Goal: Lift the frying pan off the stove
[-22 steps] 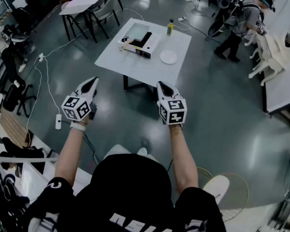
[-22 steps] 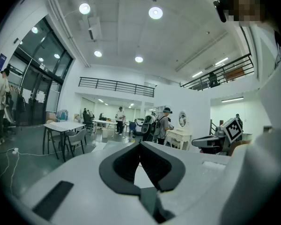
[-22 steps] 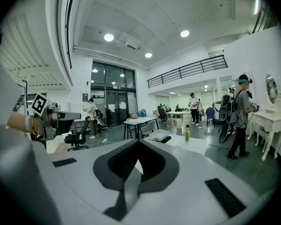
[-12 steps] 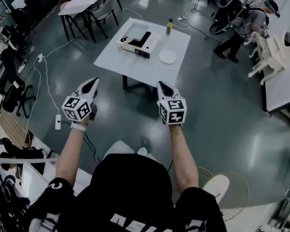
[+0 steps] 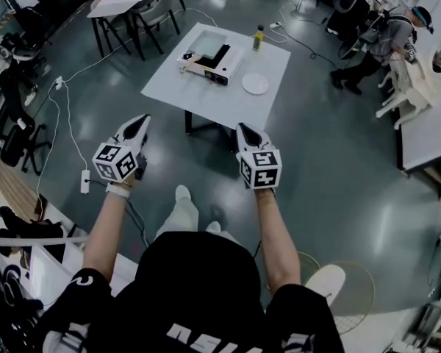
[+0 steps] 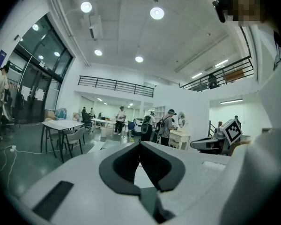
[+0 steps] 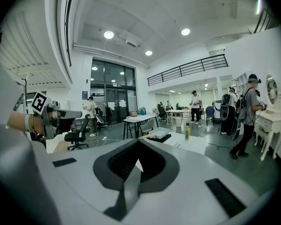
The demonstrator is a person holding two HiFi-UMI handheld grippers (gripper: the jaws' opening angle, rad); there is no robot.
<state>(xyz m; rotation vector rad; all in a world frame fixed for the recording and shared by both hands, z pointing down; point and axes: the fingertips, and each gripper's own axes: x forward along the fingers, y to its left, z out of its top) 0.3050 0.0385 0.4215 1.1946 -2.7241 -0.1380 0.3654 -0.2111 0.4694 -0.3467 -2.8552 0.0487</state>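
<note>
Resting on rectangular white table [image 5: 206, 100], boxy stove [image 5: 225, 69].

I hold both forearms [image 5: 105, 230] out ahead of me, roughly parallel and level with each other. My left tool [image 5: 140, 121] and right tool [image 5: 244, 129] point forward, side by side but well apart, with the marker cubes on top. On each, the jaws are pressed together at the tips, with nothing between them. One leg [image 5: 180, 213] is stepped forward beneath my arms.
</note>
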